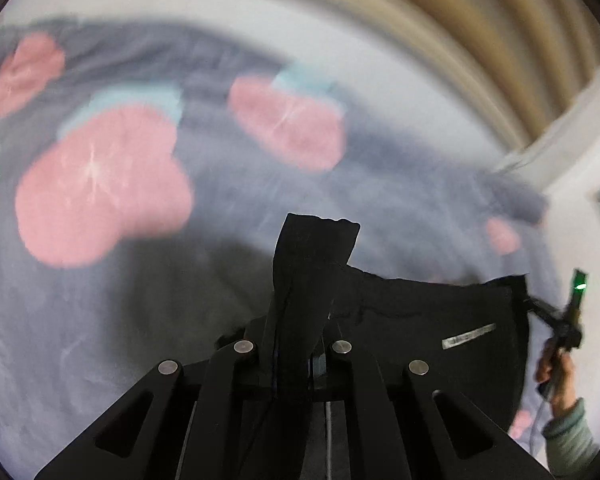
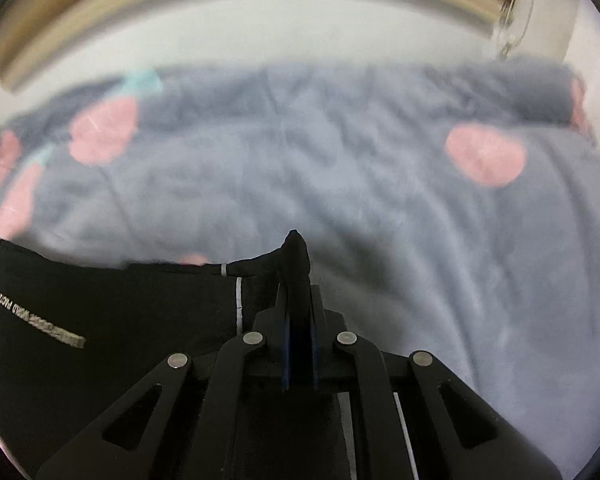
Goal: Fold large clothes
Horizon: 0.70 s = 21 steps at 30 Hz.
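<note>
The garment (image 1: 440, 320) hangs above the blanket (image 1: 140, 320), stretched between the two tongs. The left tongs (image 1: 300, 320) pinch the garment's left corner; the right tongs (image 2: 298, 280) pinch its right corner. In the left wrist view a hand (image 1: 556, 376) shows beyond the garment's right edge. The blanket spreads beneath the garment.

Matte black left tool (image 1: 300, 320) linkages, silver round pivot pins, grey-green ribbed sleeve (image 1: 568, 432) (right arm)
</note>
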Motion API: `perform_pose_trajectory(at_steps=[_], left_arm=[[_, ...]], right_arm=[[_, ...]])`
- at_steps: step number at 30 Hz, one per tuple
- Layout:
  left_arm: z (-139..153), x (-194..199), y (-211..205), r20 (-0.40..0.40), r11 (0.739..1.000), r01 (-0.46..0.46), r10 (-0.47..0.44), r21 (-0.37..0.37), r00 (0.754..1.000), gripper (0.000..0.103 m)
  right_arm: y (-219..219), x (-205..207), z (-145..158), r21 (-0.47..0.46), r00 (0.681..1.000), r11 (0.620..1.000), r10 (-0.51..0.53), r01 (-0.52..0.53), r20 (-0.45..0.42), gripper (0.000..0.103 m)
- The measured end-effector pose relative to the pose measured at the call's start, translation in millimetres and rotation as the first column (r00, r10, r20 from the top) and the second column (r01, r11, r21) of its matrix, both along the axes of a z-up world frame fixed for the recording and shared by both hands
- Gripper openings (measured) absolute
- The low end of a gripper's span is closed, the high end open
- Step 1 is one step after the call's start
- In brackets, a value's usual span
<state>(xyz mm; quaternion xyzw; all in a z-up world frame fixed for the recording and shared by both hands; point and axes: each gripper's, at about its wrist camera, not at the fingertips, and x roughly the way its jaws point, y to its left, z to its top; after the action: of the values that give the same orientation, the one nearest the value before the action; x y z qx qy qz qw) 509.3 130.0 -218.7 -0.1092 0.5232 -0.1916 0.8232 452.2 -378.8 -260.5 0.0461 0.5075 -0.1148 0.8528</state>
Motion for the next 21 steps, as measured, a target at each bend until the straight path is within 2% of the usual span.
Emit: perform_pose_trajectory(at_steps=[2, 4, 5, 8, 12, 13, 14, 15, 16, 19, 21], left_arm=[[-47, 12, -3, -0.119, 0.999, -0.025, 0.031, 0.048, 0.992, 0.009], [-77, 15, -5, -0.183, 0.998, -0.042, 0.051, 0.052, 0.982, 0.01], [-90, 15, -7, -0.19, 0.997, -0.053, 0.063, 0.059, 0.98, 0.012], [-97, 18, -11, -0.185, 0.994, -0.065, 0.08, 0.084, 0.98, 0.014], [-79, 17, -10, -0.155, 0.992, -0.052, 0.069, 0.111, 0.985, 0.023], [-70, 16, -5, -0.151, 0.991, -0.062, 0.08, 0.118, 0.985, 0.034], [-61, 15, 2, -0.143, 0.988, -0.086, 0.105, 0.13, 0.984, 0.053], [-52, 12, 8, -0.125, 0.984, -0.111, 0.128, 0.139, 0.984, 0.059], [-39, 7, 17, -0.089, 0.982, -0.136, 0.148, 0.132, 0.985, 0.062], [-9, -11, 31, -0.022, 0.982, -0.155, 0.158, 0.11, 0.987, 0.063], [9, -29, 28, 0.028, 0.98, -0.146, 0.144, 0.134, 0.989, 0.063]], right_arm=[[2, 6, -37, 0.027, 0.996, 1.0, 0.004, -0.002, -0.084, 0.009], [10, 8, -65, 0.028, 0.99, 1.0, 0.016, -0.012, -0.139, 0.011], [14, 8, -73, 0.009, 0.988, 1.0, 0.019, -0.018, -0.154, 0.012], [17, 13, -75, -0.014, 0.984, 1.0, 0.017, -0.02, -0.179, 0.016], [5, 7, -61, 0.023, 0.983, 1.0, -0.004, 0.008, -0.183, 0.031], [0, 0, -50, 0.046, 0.986, 0.998, -0.023, 0.031, -0.163, 0.031], [-4, -8, -40, 0.067, 0.99, 0.997, -0.037, 0.047, -0.139, 0.032], [-7, -19, -26, 0.088, 0.993, 0.994, -0.052, 0.061, -0.106, 0.032], [-8, -26, -17, 0.098, 0.995, 0.993, -0.056, 0.065, -0.087, 0.032], [2, -58, 19, 0.124, 0.999, 0.991, -0.04, 0.043, -0.023, 0.037], [20, -74, 35, 0.136, 1.0, 0.991, -0.009, 0.008, 0.003, 0.056]])
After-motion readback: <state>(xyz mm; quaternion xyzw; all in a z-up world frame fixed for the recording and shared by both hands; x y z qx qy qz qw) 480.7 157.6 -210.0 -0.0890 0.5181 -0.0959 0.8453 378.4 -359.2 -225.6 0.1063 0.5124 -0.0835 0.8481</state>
